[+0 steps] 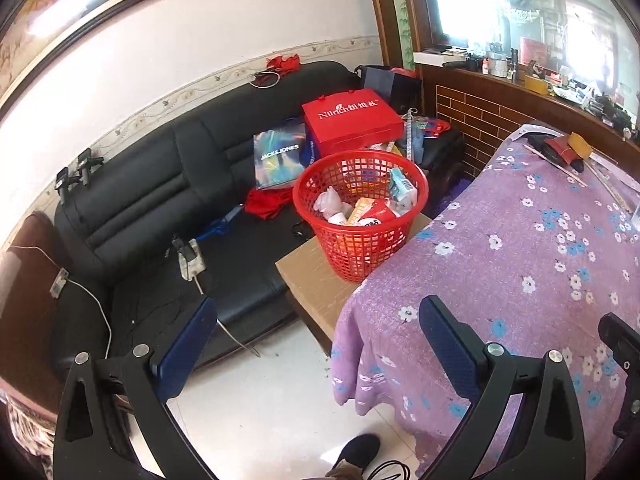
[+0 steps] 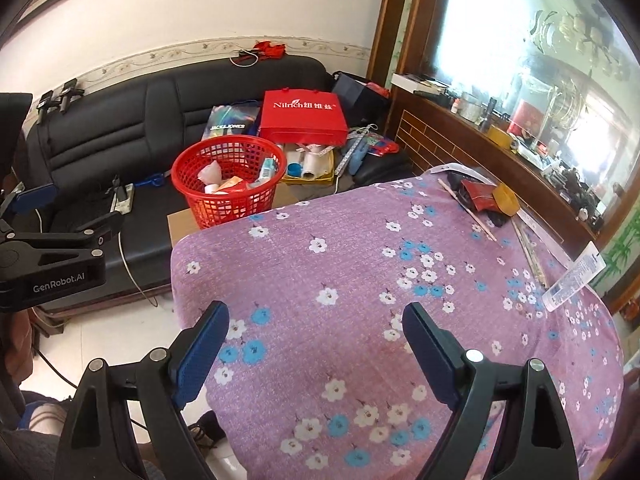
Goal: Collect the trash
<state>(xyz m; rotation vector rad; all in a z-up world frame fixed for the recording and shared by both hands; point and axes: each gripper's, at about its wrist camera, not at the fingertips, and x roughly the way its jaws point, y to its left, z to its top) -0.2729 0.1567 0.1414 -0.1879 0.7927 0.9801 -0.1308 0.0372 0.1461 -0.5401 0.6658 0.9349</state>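
Left wrist view shows the left gripper (image 1: 318, 338) with jaws wide and empty, above the floor beside the table (image 1: 520, 248). Ahead, a red basket (image 1: 360, 216) of trash sits on a cardboard box (image 1: 316, 280) by the sofa (image 1: 160, 200). Right gripper (image 2: 316, 340) hangs wide and empty over the tablecloth; a red packet (image 2: 478, 194) and plastic bottle (image 2: 574, 278) lie at its far side.

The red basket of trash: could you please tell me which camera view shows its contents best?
The left wrist view: the red basket sits nearer and central, so the wrappers inside read clearly. The right wrist view shows the same basket smaller and farther away, contents less distinct.
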